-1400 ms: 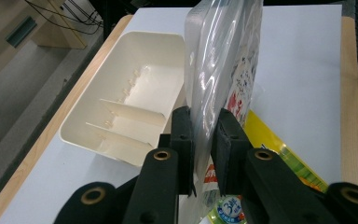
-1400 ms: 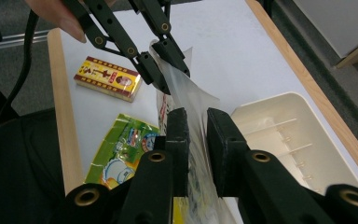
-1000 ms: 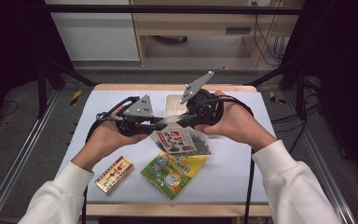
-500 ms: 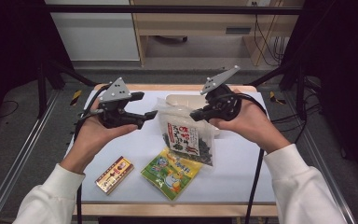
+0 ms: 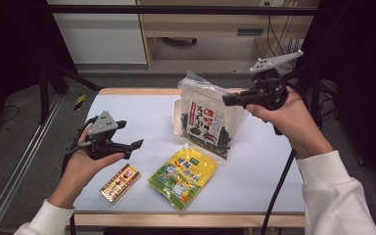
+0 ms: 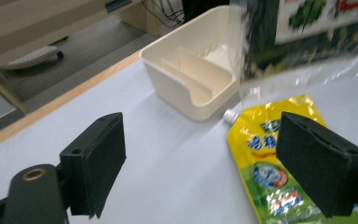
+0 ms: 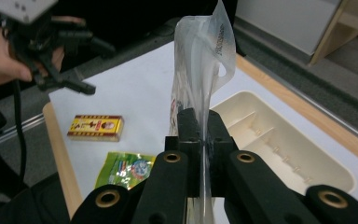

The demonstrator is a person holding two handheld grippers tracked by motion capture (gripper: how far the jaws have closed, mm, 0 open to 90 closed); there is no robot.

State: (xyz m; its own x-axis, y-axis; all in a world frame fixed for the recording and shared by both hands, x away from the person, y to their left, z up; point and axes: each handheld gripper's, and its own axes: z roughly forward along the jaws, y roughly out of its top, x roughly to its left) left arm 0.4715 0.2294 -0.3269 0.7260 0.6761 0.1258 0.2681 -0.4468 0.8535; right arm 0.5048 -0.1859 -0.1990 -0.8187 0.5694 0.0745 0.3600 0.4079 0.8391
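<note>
My right gripper is shut on the edge of a clear bag of dark green snack with a red and white label, held up off the white table. In the right gripper view the jaws pinch the bag's clear film, which stands edge-on above them. Over the table's left part my left gripper stands open with nothing between its jaws. The bag's lower part hangs at the top right of the left gripper view.
A yellow-green pouch lies flat near the front middle. Left of it lies a small yellow and red box. A cream bin with dividers sits at the far side, behind the bag.
The right gripper has lifted the bag up and to the right, off the table. The left gripper has drawn away to the left and toward the front, open.
</note>
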